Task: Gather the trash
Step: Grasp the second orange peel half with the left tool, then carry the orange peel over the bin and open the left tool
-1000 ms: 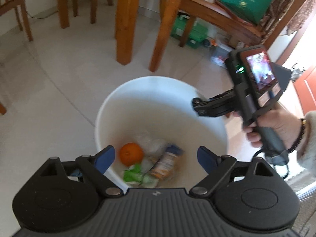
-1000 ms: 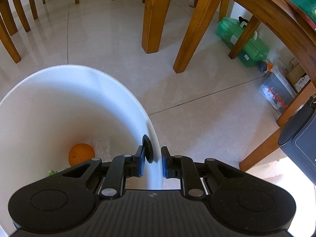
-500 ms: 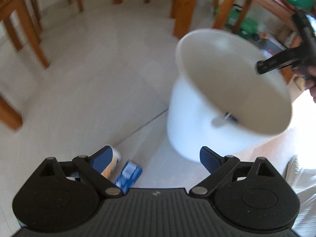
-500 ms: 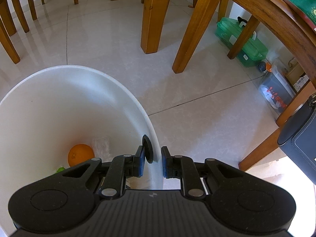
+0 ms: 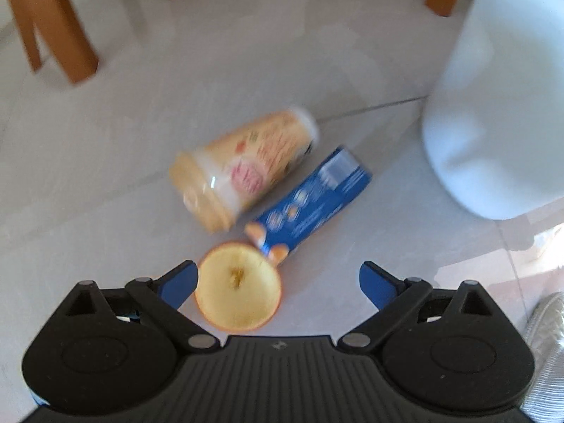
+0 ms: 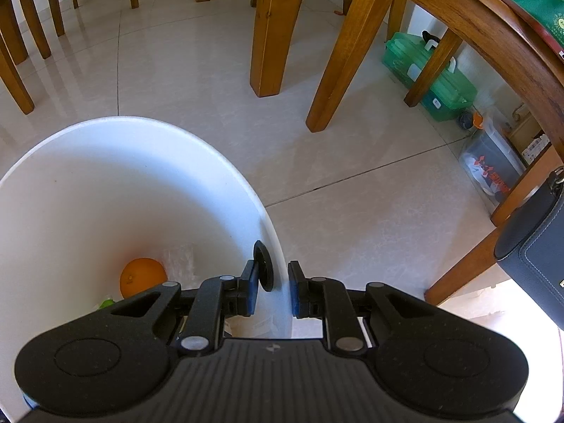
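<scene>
On the tiled floor in the left wrist view lie a hollow orange peel half (image 5: 238,296), a yellow printed jar (image 5: 243,169) on its side and a blue snack wrapper (image 5: 310,204). My left gripper (image 5: 278,282) hangs open just above them; the peel sits by its left finger, untouched. The white bucket (image 5: 493,105) stands to the right. In the right wrist view my right gripper (image 6: 278,282) is shut on the bucket's rim (image 6: 141,123), one pad inside and one outside. An orange (image 6: 142,276) and a scrap of green trash lie at the bottom.
Wooden chair and table legs (image 6: 271,35) stand on the floor beyond the bucket, and more legs (image 5: 53,35) rise at the far left. A green plastic box (image 6: 433,77), a clear bag (image 6: 490,165) and a dark case (image 6: 535,253) sit at the right.
My left gripper swung away from above the bucket, down and to the left, and now hovers low over the floor trash. The right gripper and the bucket have not moved.
</scene>
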A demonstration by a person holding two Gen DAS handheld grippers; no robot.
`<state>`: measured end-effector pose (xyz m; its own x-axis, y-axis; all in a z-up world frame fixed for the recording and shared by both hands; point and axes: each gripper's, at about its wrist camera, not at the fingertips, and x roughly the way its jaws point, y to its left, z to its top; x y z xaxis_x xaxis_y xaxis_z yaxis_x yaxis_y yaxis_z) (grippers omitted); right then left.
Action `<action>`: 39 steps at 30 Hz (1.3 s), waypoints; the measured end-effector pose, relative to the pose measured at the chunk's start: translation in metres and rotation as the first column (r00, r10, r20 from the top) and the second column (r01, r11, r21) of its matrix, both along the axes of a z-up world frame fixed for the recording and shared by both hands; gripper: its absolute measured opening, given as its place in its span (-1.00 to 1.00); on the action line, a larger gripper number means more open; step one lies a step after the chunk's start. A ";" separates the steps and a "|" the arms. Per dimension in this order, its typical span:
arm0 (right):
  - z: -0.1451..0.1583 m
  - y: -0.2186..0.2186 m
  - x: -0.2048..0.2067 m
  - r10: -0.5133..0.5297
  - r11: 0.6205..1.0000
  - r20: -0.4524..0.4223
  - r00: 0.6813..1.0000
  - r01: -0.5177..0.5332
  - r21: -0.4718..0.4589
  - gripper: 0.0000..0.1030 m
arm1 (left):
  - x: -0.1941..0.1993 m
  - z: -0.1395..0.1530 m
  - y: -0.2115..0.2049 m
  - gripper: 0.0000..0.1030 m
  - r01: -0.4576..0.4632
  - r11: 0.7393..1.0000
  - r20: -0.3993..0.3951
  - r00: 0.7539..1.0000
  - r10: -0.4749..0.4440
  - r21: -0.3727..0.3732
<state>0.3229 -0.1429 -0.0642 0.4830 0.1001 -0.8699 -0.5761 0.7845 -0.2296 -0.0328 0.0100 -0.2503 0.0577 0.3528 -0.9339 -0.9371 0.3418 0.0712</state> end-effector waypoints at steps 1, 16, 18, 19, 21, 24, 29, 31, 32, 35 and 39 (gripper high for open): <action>0.000 0.000 0.000 0.000 1.000 0.000 1.000 0.000 0.000 -0.59 | -0.006 -0.007 -0.002 0.90 -0.013 1.000 0.004 1.000 0.013 -0.003; 0.000 -0.001 0.001 0.001 1.000 0.002 1.000 -0.001 -0.001 -0.59 | -0.023 -0.062 0.012 0.90 -0.143 0.990 -0.064 0.988 0.143 0.010; 0.001 -0.002 0.002 0.002 1.000 0.003 1.000 -0.002 0.000 -0.59 | -0.022 -0.065 0.014 0.89 -0.151 0.989 -0.070 0.986 0.150 -0.001; 0.001 -0.002 0.002 0.002 1.000 0.003 1.000 -0.002 -0.001 -0.59 | -0.021 -0.066 0.013 0.87 -0.154 0.988 -0.070 0.986 0.154 -0.004; 0.001 -0.002 0.002 0.000 1.000 0.002 1.000 0.000 0.000 -0.59 | -0.018 -0.067 0.014 0.79 -0.152 0.988 -0.070 0.986 0.151 -0.007; 0.001 -0.002 0.002 0.001 1.000 0.003 1.000 -0.001 -0.001 -0.58 | -0.015 -0.065 0.014 0.60 -0.142 0.990 -0.066 0.988 0.141 -0.006; 0.001 -0.002 0.002 0.001 1.000 0.004 1.000 -0.001 -0.001 -0.58 | -0.017 -0.062 0.015 0.42 -0.157 0.988 -0.062 0.986 0.157 0.005; 0.001 -0.002 0.002 0.001 1.000 0.004 1.000 -0.001 -0.001 -0.58 | -0.018 -0.059 0.015 0.37 -0.167 0.986 -0.054 0.984 0.167 0.003; 0.000 -0.002 0.001 0.001 1.000 0.004 1.000 -0.001 -0.001 -0.58 | -0.017 -0.058 0.015 0.34 -0.161 0.987 -0.055 0.985 0.161 -0.001; 0.001 -0.002 0.002 0.003 1.000 0.005 1.000 -0.003 -0.002 -0.58 | -0.014 -0.054 0.016 0.29 -0.149 0.988 -0.074 0.986 0.146 -0.030; 0.000 -0.002 0.002 0.000 1.000 0.002 1.000 0.000 0.001 -0.59 | -0.007 -0.045 0.014 0.26 -0.096 0.994 -0.099 0.991 0.089 -0.060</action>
<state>0.3251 -0.1452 -0.0641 0.4850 0.1007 -0.8687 -0.5754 0.7847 -0.2303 -0.0395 0.0236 -0.2950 -0.0634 0.2918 -0.9544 -0.9547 0.2608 0.1432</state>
